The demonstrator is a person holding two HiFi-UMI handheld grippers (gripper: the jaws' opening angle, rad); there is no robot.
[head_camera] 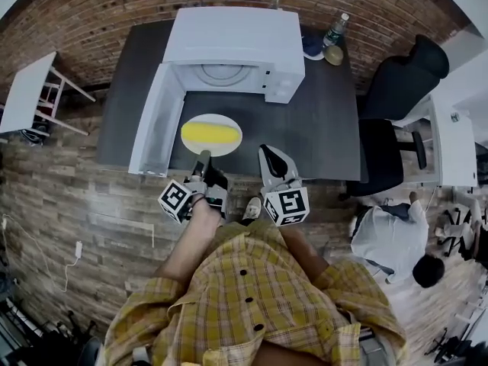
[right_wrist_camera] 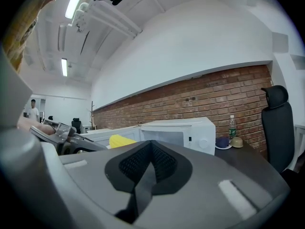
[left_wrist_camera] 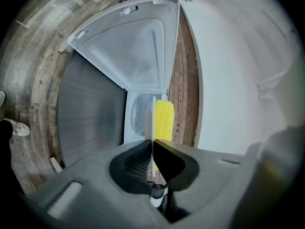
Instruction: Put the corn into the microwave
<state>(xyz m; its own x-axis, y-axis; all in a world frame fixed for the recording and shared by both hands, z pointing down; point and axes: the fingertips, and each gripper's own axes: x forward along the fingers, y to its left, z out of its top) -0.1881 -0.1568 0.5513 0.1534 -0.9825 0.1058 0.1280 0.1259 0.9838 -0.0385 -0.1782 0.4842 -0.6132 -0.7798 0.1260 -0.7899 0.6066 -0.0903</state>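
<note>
Two claws divide the work: the left claw (head_camera: 203, 158) is clamped on the rim of the plate (head_camera: 229, 145), so the corn (head_camera: 210, 133) lies level before the open microwave (head_camera: 236, 40) at twelve o'clock; the right claw (head_camera: 268, 155), pressed together and empty, hangs at three o'clock.

We see the white round plate (left_wrist_camera: 152, 120) only edge-on past the left claw (left_wrist_camera: 152, 142), which covers the lower end of the yellow corn cob (left_wrist_camera: 164, 120). The right claw (right_wrist_camera: 151, 146) hides most of that cob, and the label on the clear plastic bottle (right_wrist_camera: 232, 126) is too small to read.
</note>
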